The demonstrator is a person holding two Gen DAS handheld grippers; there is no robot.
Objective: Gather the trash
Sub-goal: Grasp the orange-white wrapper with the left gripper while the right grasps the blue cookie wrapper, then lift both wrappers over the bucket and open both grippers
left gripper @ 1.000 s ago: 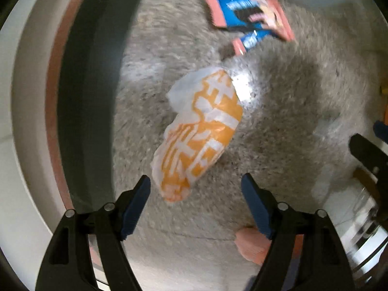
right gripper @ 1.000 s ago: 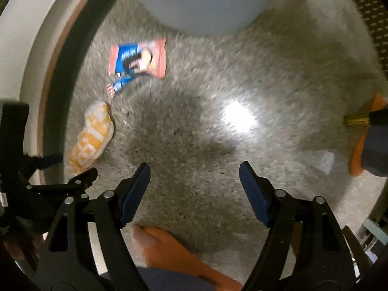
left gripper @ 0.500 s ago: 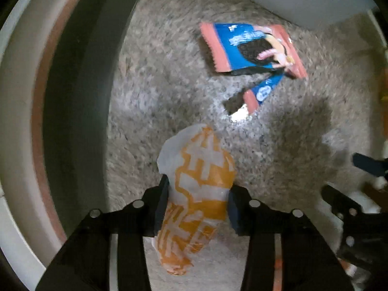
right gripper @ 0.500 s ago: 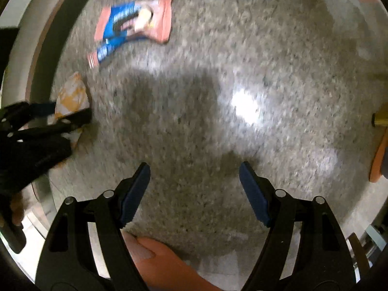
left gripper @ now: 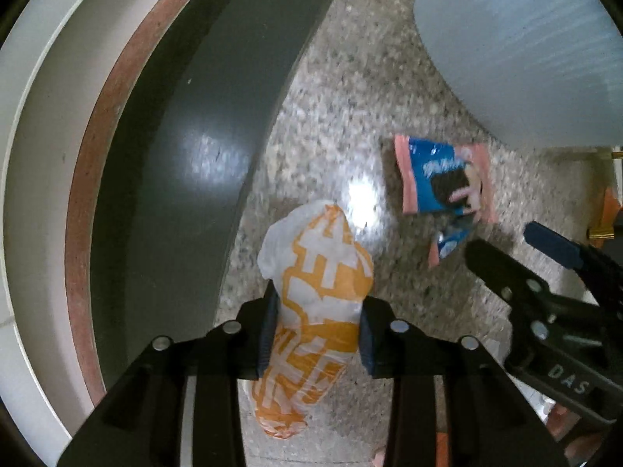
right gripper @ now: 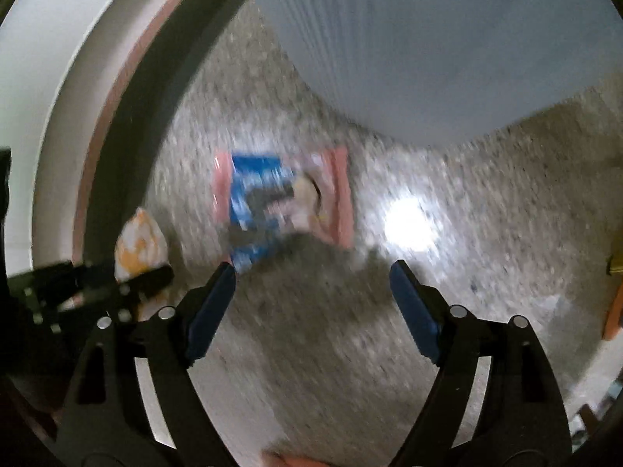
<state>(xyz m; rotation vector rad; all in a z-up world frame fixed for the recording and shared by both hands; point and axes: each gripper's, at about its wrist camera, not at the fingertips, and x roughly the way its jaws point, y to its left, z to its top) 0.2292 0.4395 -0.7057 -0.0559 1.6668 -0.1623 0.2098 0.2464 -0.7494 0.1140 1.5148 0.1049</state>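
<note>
My left gripper (left gripper: pixel 317 311) points down at the speckled floor, its jaws closing, both pads pressed on an orange and white wrapper (left gripper: pixel 323 264) that hangs between them. In the right wrist view that wrapper (right gripper: pixel 140 245) and the left gripper (right gripper: pixel 117 272) sit at the left. A blue and pink cookie wrapper (left gripper: pixel 444 179) lies flat on the floor, a small torn piece (left gripper: pixel 447 243) beside it. My right gripper (right gripper: pixel 311 272) hovers just short of the cookie wrapper (right gripper: pixel 280 194), jaws opening with nothing between them. It enters the left wrist view from the right (left gripper: pixel 502 239).
A pale blue ribbed bin (left gripper: pixel 525 39) stands close behind the cookie wrapper (right gripper: pixel 428 39). A dark skirting strip (left gripper: pixel 187 136) and a white wall run along the left. A lamp glare (right gripper: pixel 409 225) shines on the floor. An orange object (right gripper: pixel 613 311) lies at the right edge.
The left gripper closed on the orange and white wrapper and raised it off the floor. The right gripper moved toward the cookie wrapper and the bin, and its jaws widened a little.
</note>
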